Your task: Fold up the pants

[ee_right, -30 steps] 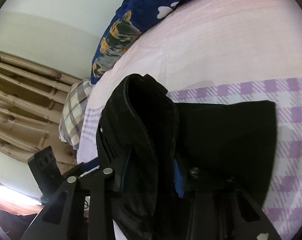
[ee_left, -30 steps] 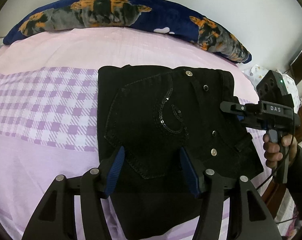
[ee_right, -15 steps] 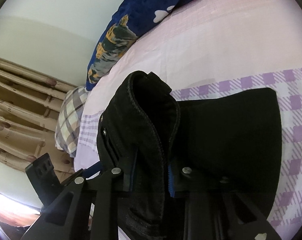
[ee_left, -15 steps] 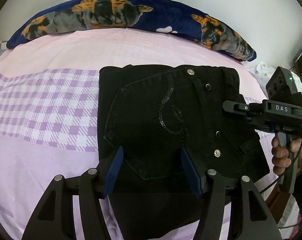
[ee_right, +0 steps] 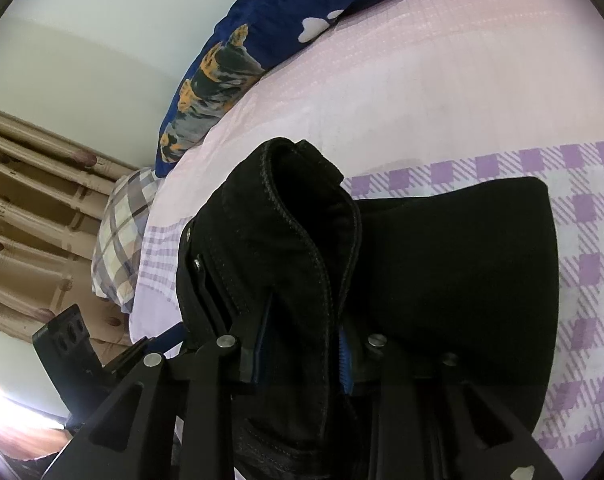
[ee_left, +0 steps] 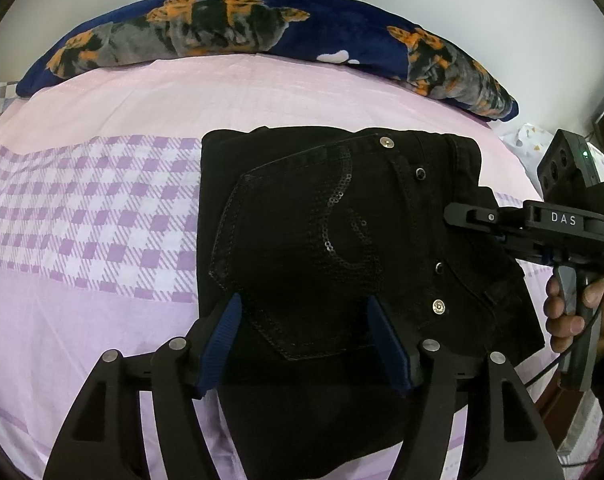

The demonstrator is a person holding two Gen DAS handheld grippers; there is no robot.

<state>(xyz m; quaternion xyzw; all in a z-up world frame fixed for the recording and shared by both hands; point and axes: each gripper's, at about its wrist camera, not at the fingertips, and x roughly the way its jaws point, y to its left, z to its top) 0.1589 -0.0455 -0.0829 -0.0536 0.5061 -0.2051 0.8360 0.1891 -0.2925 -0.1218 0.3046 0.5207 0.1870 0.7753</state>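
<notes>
The black pants (ee_left: 326, 240) lie folded into a compact stack on the pink and purple bed sheet (ee_left: 82, 208), back pocket with sequin swirl facing up. My left gripper (ee_left: 302, 340) is open, its blue pads spread over the near edge of the stack. My right gripper (ee_right: 302, 344) is shut on the thick waistband edge of the pants (ee_right: 302, 220), which bulges up between its fingers. In the left wrist view the right gripper (ee_left: 462, 216) reaches in from the right at the stack's side edge.
A dark blue pillow with orange and grey print (ee_left: 262, 36) lies along the far edge of the bed. A plaid pillow (ee_right: 118, 236) and beige curtains (ee_right: 30, 216) show at the left of the right wrist view. The bed's right edge (ee_left: 542, 380) is close to the stack.
The right gripper's jaws have closed in from wide to tight on the waistband edge. The left gripper has stayed open over the stack with only slight drift.
</notes>
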